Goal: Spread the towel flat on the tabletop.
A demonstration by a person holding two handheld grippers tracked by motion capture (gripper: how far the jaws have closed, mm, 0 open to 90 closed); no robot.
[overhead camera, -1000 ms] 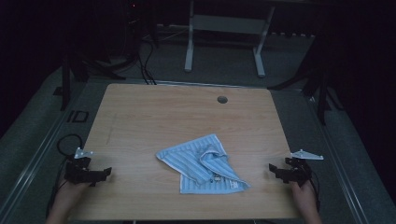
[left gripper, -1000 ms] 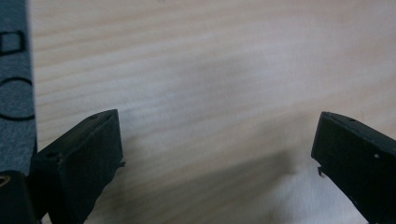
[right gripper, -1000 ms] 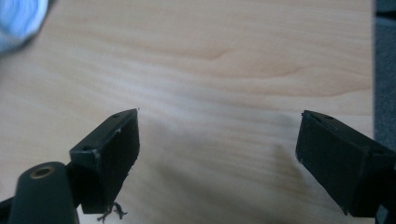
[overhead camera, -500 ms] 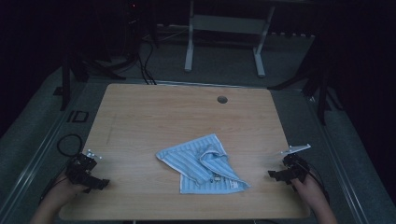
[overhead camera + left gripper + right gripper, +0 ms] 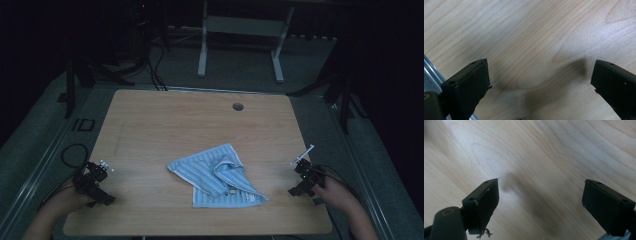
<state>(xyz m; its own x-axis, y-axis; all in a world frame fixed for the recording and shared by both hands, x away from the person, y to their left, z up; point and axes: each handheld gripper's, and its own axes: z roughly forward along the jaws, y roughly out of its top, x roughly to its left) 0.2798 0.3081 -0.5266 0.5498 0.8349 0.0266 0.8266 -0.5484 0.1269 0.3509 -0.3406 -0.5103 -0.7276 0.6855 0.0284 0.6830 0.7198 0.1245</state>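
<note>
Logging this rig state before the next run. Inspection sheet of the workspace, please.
Surface: wooden table, bare apart from the towel; round hole near the far edge.
Job's things: blue striped towel, crumpled and partly folded over itself, near the middle front; neither gripper touches it.
Clutter: nothing seen.
Grippers: left gripper at the front left corner, jaws wide apart over bare wood. Right gripper at the front right edge, jaws wide apart, nothing between them.
Cables: a black cable loops off the table's left side; more cables on the floor behind.
Surroundings: dark room, grey floor, a white frame's legs beyond the table, black stands at both sides.
</note>
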